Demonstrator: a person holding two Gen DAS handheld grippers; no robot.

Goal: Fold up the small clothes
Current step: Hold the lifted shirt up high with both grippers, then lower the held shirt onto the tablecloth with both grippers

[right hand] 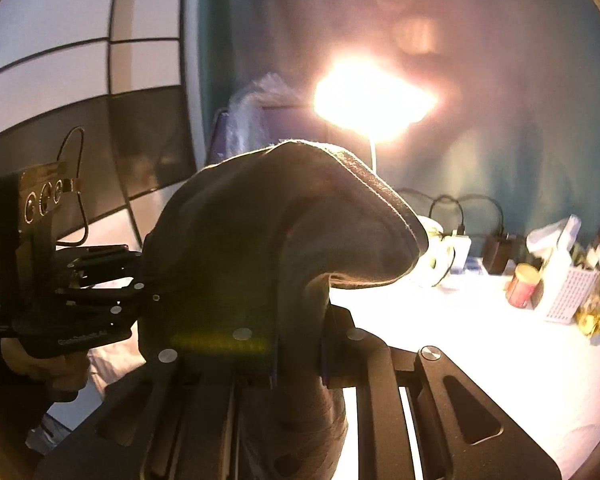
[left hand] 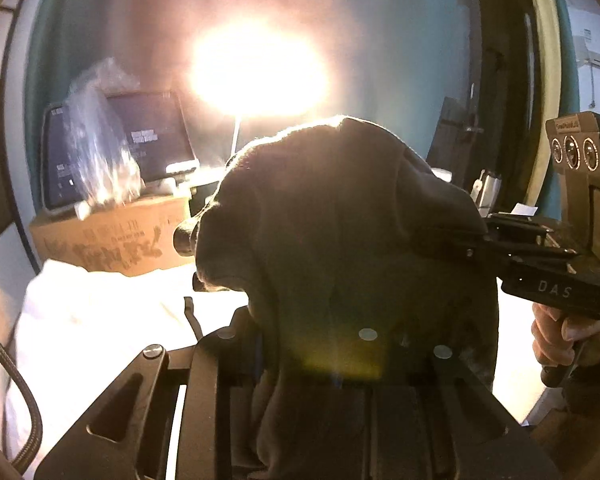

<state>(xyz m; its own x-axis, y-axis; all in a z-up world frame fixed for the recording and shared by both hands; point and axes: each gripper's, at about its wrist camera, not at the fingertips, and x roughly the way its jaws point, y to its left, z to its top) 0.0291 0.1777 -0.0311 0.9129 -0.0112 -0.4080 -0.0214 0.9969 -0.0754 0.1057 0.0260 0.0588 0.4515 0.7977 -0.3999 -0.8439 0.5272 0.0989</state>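
Observation:
A dark small garment hangs in the air, stretched between both grippers above the white-covered table. In the left wrist view it drapes over my left gripper, hiding the fingertips; the jaws are shut on its cloth. My right gripper comes in from the right, held by a hand, and pinches the garment's far edge. In the right wrist view the garment runs down between the pads of my right gripper. My left gripper clamps its left side.
A bright lamp glares at the back. A cardboard box with screens and a plastic bag stands back left. A red can, a white basket, chargers with cables and a cup crowd the back right.

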